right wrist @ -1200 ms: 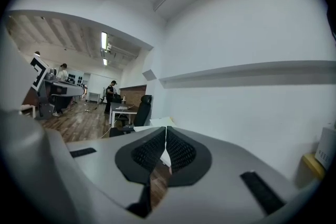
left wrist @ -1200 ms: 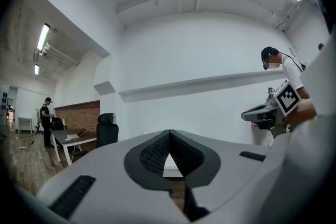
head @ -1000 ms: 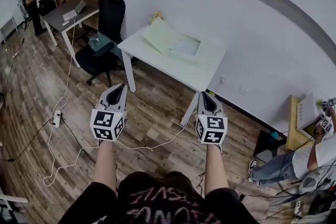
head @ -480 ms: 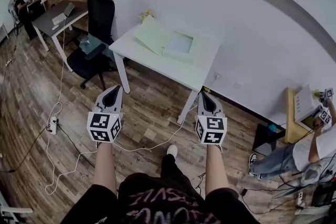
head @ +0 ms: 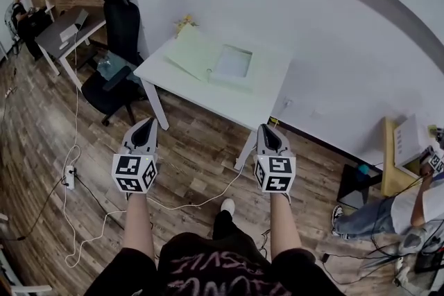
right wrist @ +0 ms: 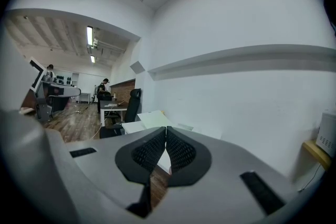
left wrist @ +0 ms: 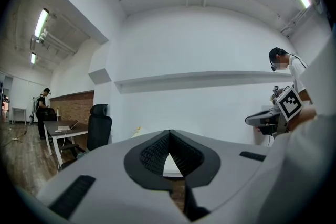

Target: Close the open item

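A pale green flat case (head: 208, 59) lies open on the white table (head: 208, 90). Its lid is folded out to the left and its shallow tray (head: 232, 63) faces up. Both grippers are held over the wooden floor, short of the table's near edge and apart from the case. My left gripper (head: 148, 123) is shut and holds nothing, and its fingertips meet in the left gripper view (left wrist: 169, 132). My right gripper (head: 266, 128) is also shut and empty (right wrist: 166, 128). The case's lid (right wrist: 152, 119) shows just beyond the right jaws.
A black office chair (head: 114, 24) stands at the table's left end. Behind it are a grey desk (head: 66, 31) and a person (head: 17, 7). A white cable and power strip (head: 69, 178) lie on the floor. At right are a wooden shelf (head: 388, 166) and a seated person (head: 416, 204).
I have stepped forward, and a white shoe now shows below. The table and case have slid left and slightly nearer in the head view. Both grippers stay shut, level and side by side.
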### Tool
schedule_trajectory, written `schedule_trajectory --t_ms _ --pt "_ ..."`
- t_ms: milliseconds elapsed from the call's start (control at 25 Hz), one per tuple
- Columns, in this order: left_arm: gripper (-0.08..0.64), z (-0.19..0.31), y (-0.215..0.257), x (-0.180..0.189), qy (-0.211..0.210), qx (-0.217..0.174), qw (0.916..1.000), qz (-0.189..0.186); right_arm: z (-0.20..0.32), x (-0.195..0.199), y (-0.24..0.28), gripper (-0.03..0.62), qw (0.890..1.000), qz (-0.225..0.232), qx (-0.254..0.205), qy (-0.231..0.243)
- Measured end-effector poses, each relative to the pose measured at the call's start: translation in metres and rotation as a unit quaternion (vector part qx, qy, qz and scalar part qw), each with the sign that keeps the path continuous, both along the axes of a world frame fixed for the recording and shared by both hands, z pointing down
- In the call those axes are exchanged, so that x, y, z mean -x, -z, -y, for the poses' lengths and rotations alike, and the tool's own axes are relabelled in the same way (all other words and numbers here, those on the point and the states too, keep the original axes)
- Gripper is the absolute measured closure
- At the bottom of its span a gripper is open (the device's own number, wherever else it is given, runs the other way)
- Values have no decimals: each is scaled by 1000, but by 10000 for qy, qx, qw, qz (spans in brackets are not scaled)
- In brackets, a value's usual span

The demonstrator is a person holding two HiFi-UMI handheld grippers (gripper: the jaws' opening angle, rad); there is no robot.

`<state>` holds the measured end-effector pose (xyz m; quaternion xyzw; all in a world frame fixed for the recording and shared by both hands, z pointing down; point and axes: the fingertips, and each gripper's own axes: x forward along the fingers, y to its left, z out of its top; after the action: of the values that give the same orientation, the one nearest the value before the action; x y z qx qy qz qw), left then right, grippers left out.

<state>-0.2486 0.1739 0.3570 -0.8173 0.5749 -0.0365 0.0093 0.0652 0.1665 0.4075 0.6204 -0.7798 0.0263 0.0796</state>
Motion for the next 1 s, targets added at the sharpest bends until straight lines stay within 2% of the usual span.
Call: schedule_trajectory --t_ms 320,680,840,1000 --pt "548 83 -17 -23 -10 175 9998 51 79 -22 -19 568 9999 11 152 38" --pt "548 163 -15 -52 137 303 9994 92 161 -49 -20 568 9996 101 200 186" --pt "548 190 -11 -61 268 319 9991 -51 191 -63 -16 568 9995 114 157 248" --pt "548 205 -8 -74 349 279 9990 27 211 -75 -15 568 9994 81 121 318"
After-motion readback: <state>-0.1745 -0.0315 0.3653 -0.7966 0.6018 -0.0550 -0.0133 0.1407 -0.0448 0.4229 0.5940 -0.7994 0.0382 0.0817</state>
